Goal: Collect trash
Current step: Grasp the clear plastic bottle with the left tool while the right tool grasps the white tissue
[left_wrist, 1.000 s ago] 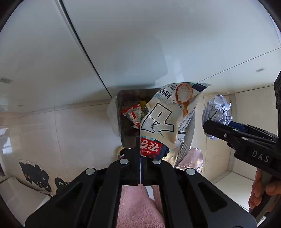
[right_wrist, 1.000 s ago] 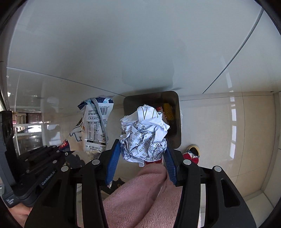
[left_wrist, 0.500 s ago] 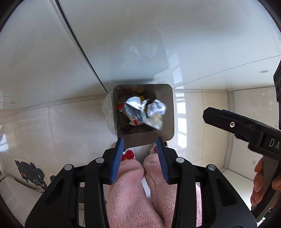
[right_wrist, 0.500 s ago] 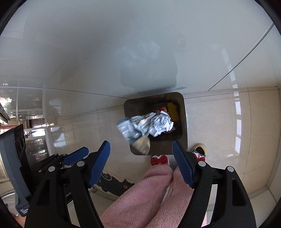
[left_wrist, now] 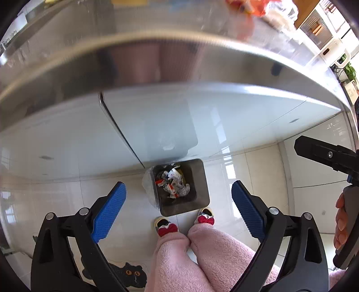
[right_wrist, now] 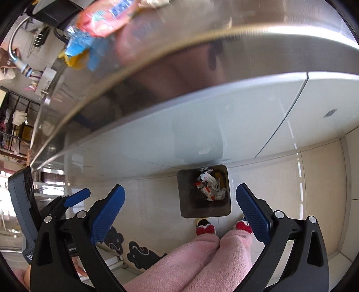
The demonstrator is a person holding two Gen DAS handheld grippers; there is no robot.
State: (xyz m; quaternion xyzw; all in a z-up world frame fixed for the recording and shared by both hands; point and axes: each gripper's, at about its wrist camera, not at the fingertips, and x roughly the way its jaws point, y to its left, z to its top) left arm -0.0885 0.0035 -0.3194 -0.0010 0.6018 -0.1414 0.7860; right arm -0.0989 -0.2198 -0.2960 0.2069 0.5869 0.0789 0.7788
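A dark square trash bin (left_wrist: 203, 179) stands on the tiled floor against the white cabinet; it also shows in the right wrist view (right_wrist: 186, 202). Crumpled paper and wrappers (left_wrist: 175, 184) lie inside it, seen too in the right wrist view (right_wrist: 209, 187). My left gripper (left_wrist: 178, 206) is open and empty, high above the bin. My right gripper (right_wrist: 180, 207) is open and empty, also high above the bin. The right gripper's black body (left_wrist: 325, 157) shows at the right of the left wrist view. More wrappers (right_wrist: 101, 20) lie blurred on the steel counter (right_wrist: 202, 56).
The steel counter edge (left_wrist: 179, 60) spans the top of both views, with white cabinet doors (left_wrist: 157, 125) below. The person's pink-trousered legs and bow slippers (left_wrist: 167, 226) stand just in front of the bin. A cat-pattern mat (left_wrist: 130, 274) lies at lower left.
Both grippers opened and let go of the snack bag and the crumpled paper, which fell into the bin. Both grippers then rose, bringing the counter top into view.
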